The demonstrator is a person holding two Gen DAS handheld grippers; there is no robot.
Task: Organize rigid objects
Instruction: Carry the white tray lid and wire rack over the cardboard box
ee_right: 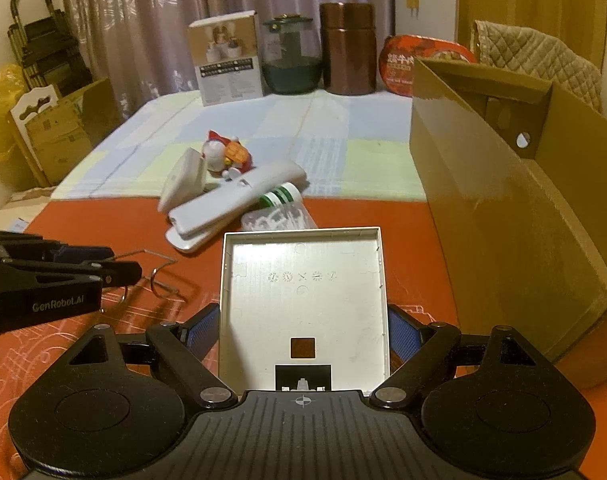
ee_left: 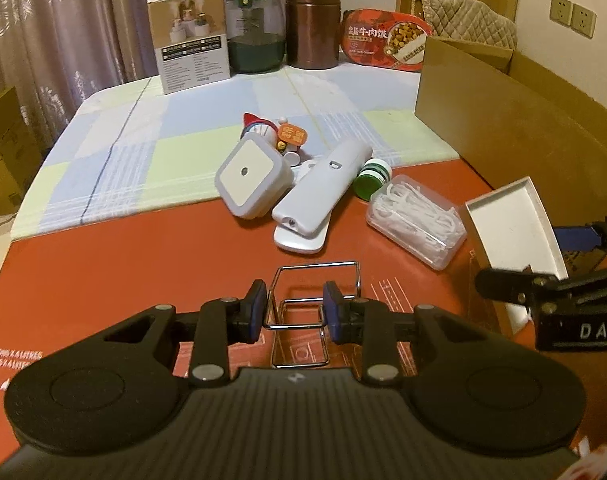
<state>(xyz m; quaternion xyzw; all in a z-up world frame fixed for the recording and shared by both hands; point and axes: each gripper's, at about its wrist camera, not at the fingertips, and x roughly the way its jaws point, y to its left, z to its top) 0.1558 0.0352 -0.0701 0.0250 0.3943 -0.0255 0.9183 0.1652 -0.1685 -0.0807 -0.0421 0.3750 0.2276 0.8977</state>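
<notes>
My left gripper (ee_left: 294, 312) is shut on a bent metal wire rack (ee_left: 317, 280), held just above the red table; the same left gripper (ee_right: 115, 266) and wire rack (ee_right: 159, 276) show at the left in the right wrist view. My right gripper (ee_right: 303, 334) is shut on a flat white square tray (ee_right: 303, 300), its blue pads pressing both side edges; in the left wrist view that white tray (ee_left: 511, 228) is tilted at the right. Ahead lies a pile: a square white night light (ee_left: 251, 178), two white remotes (ee_left: 319, 188), a small figurine (ee_left: 279, 136), a green-capped bottle (ee_left: 369, 178) and a clear floss-pick box (ee_left: 417, 220).
An open brown cardboard box (ee_right: 503, 200) stands at the right. At the table's far edge stand a product box (ee_left: 189, 38), a glass jar (ee_left: 255, 32), a brown canister (ee_left: 311, 24) and a red food pack (ee_left: 383, 38). A checked cloth (ee_left: 163, 148) covers the far half.
</notes>
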